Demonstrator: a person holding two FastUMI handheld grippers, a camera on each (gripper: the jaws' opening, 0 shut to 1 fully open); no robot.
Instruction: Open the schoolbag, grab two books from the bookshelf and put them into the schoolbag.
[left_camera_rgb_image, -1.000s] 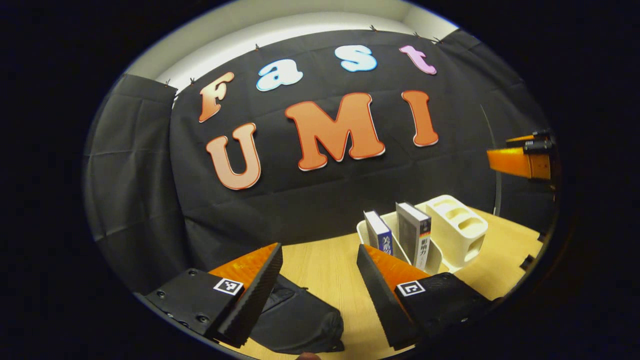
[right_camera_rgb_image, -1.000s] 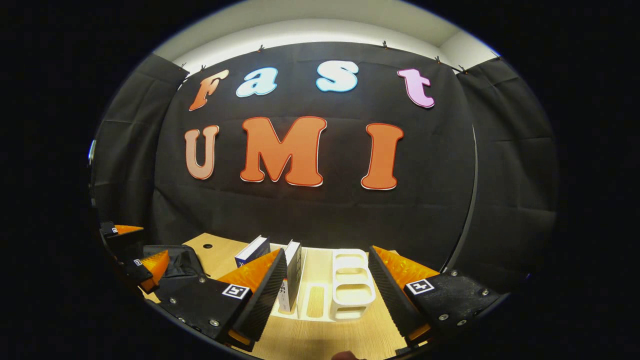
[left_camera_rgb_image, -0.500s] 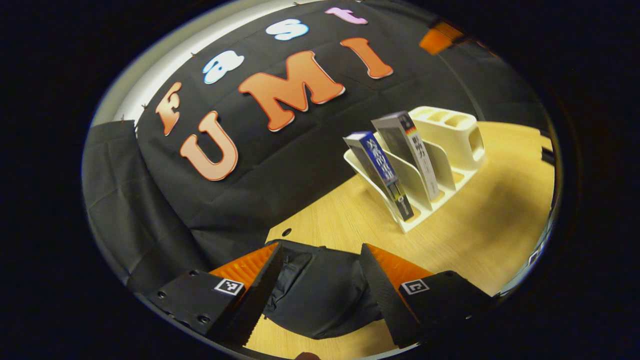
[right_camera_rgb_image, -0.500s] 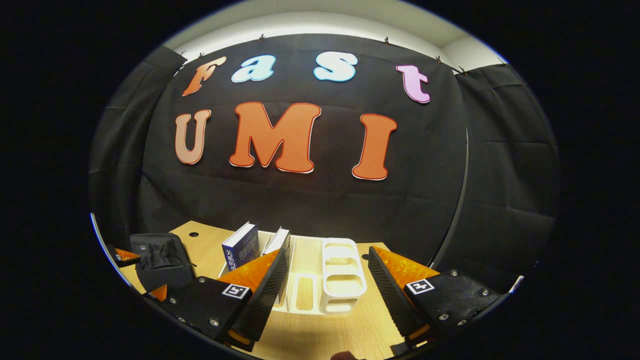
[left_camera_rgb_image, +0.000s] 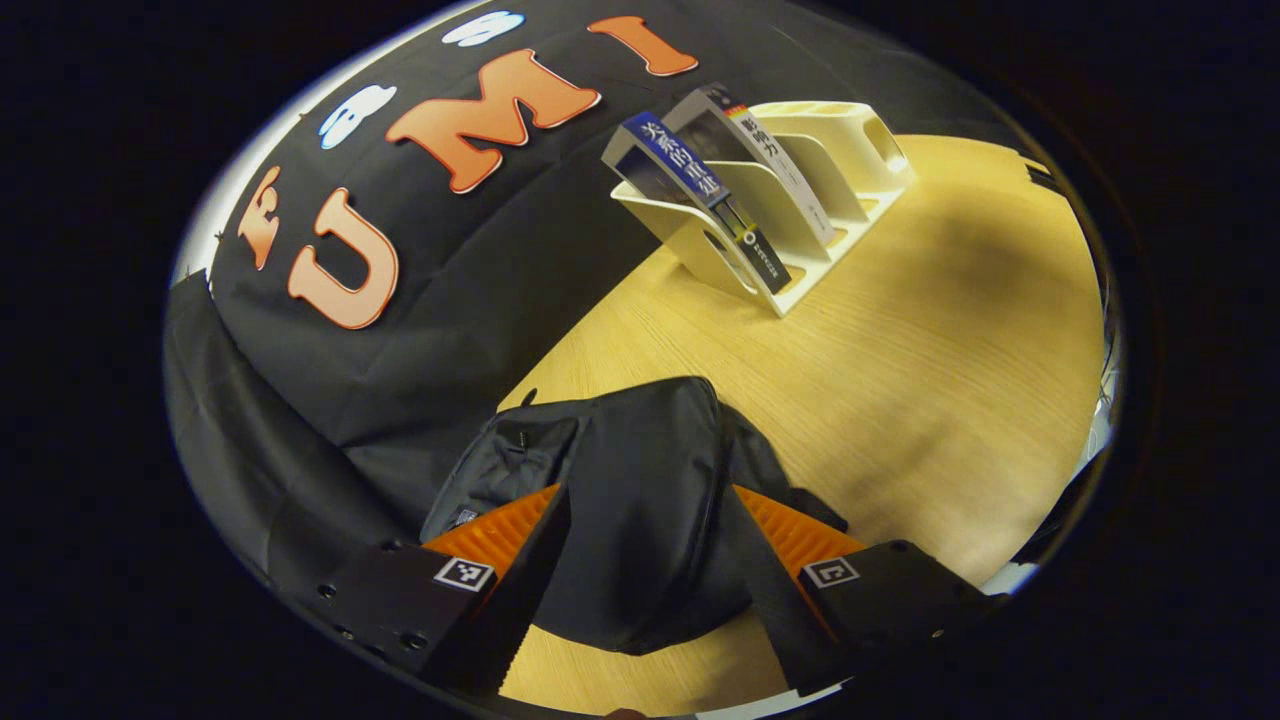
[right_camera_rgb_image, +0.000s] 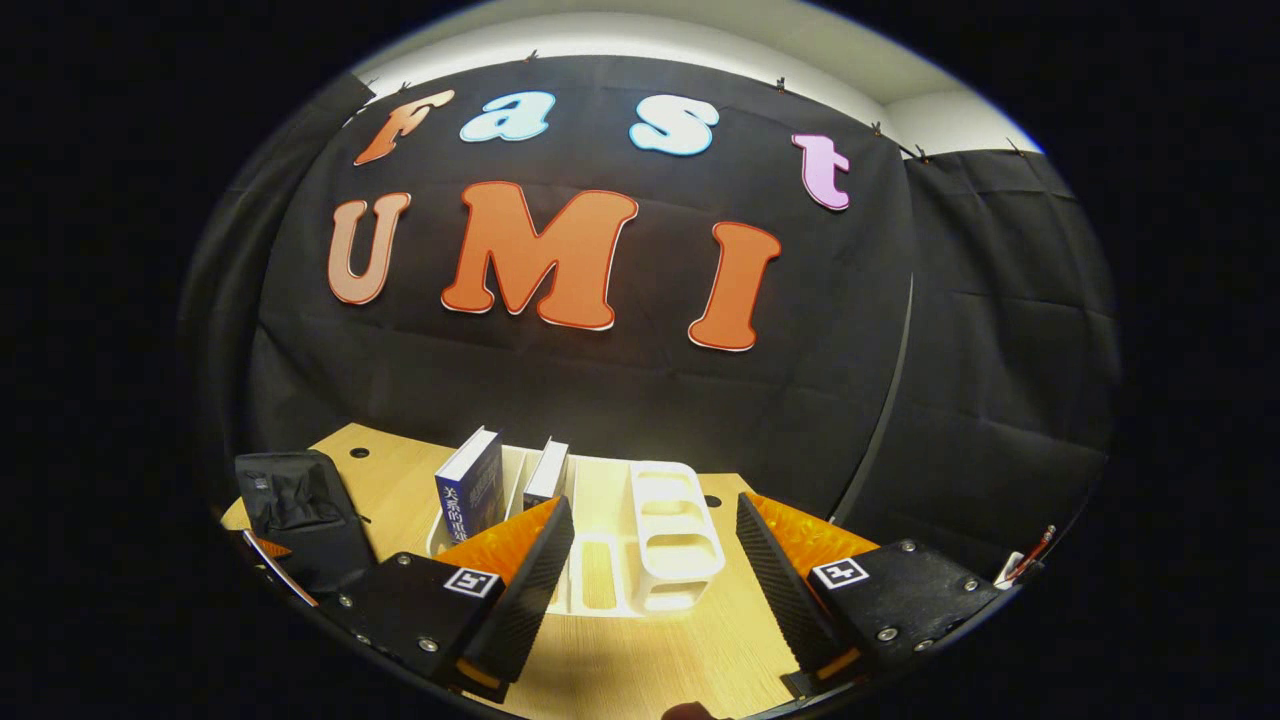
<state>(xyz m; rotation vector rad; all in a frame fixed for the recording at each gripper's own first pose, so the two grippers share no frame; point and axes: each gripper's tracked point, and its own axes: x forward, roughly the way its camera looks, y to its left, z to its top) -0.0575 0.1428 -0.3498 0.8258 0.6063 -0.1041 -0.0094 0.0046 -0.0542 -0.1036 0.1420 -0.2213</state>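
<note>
Schoolbag (left_camera_rgb_image: 640, 500) lower centre, zipped, unopened. I hold left gripper (left_camera_rgb_image: 640, 590) spread wide over it, grasping nothing. Right gripper (right_camera_rgb_image: 650, 580) released. Two books (left_camera_rgb_image: 690, 180) upper centre in bookshelf (left_camera_rgb_image: 850, 140); all steps remain.

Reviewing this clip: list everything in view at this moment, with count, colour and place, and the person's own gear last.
schoolbag: one, black, on the table's near left part, looks closed.
bookshelf: one, cream, on the table toward the back wall, to the right of the schoolbag.
blue book: one, leaning in the bookshelf's slot nearest the schoolbag.
grey book: one, leaning in the next slot.
table: one, light wood.
wall cloth: black, behind the table.
left hand-held gripper: one, open, fingers on either side of the schoolbag in its own view.
right hand-held gripper: one, open, pointed at the bookshelf.
</note>
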